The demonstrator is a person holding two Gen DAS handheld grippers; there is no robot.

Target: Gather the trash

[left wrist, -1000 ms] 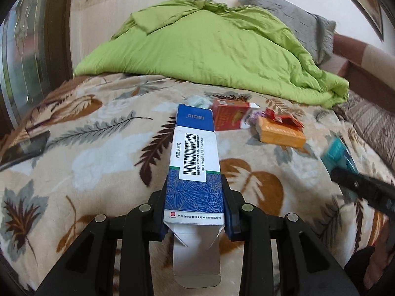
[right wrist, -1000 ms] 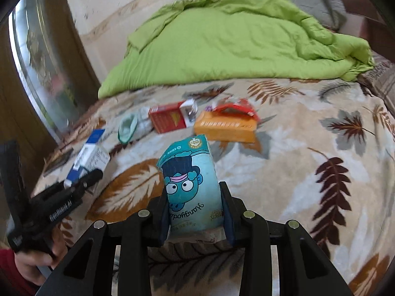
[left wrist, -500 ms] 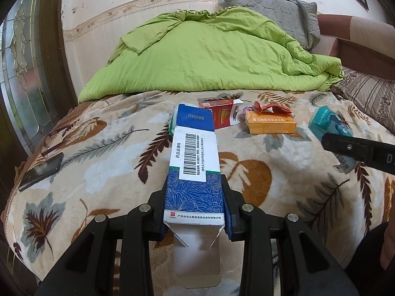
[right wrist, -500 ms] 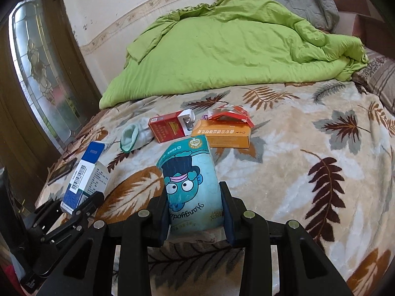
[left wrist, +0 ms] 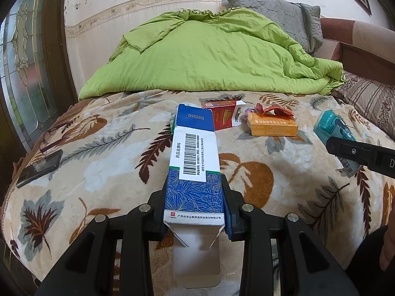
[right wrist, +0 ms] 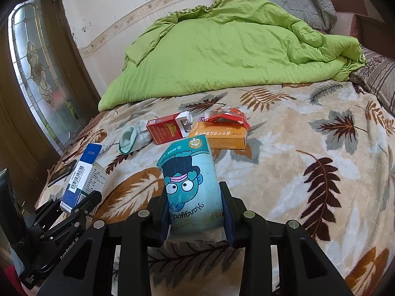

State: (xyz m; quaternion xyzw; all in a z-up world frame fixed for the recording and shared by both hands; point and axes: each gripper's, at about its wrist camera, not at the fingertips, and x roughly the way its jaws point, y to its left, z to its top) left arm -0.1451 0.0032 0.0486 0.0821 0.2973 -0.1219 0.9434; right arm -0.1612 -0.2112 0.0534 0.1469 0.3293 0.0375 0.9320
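My left gripper (left wrist: pixel 195 192) is shut on a long blue and white medicine box (left wrist: pixel 193 157) with a barcode, held above the bed; it also shows in the right wrist view (right wrist: pixel 81 175). My right gripper (right wrist: pixel 195 204) is shut on a teal tissue pack (right wrist: pixel 191 185) with a cartoon face, which also shows in the left wrist view (left wrist: pixel 335 133). On the leaf-patterned blanket (right wrist: pixel 296 172) lie a red cigarette box (right wrist: pixel 167 129), an orange box (right wrist: pixel 219 138), a torn red wrapper (right wrist: pixel 229 117) and a pale green sock (right wrist: pixel 130 139).
A rumpled green quilt (left wrist: pixel 209 54) and a grey pillow (left wrist: pixel 279 12) fill the far end of the bed. A dark phone (left wrist: pixel 39 167) lies near the bed's left edge. A wooden door with patterned glass (right wrist: pixel 37 74) stands at the left.
Both grippers have pulled back and up from the bed, each keeping its item. The items on the blanket now look farther away.
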